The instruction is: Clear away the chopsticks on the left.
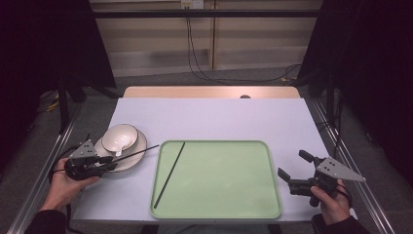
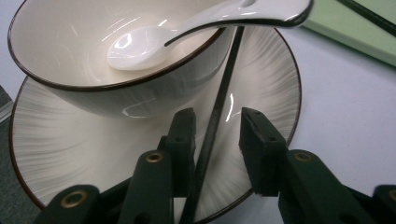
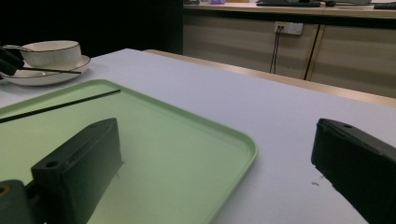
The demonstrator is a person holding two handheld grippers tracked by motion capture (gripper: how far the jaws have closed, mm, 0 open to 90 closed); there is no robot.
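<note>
- left tongs (image 2: 215,140) part open, chopstick (image 2: 219,112) lying between jaws over plate (image 2: 275,93), not clamped yet
- right tongs (image 1: 293,171) wide open, empty, beside tray (image 1: 272,161)
- next: probably close, lift chopstick across to tray

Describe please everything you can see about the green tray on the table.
The green tray is a pale green, shallow rectangle with rounded corners and a low raised rim; it looks like plastic. It lies flat on the white table, near the person's edge, to the right of the plate. One thin black chopstick lies slanted inside it, in its left part. Otherwise its floor is bare. The right gripper hovers open past its right edge, without touching it.
</note>
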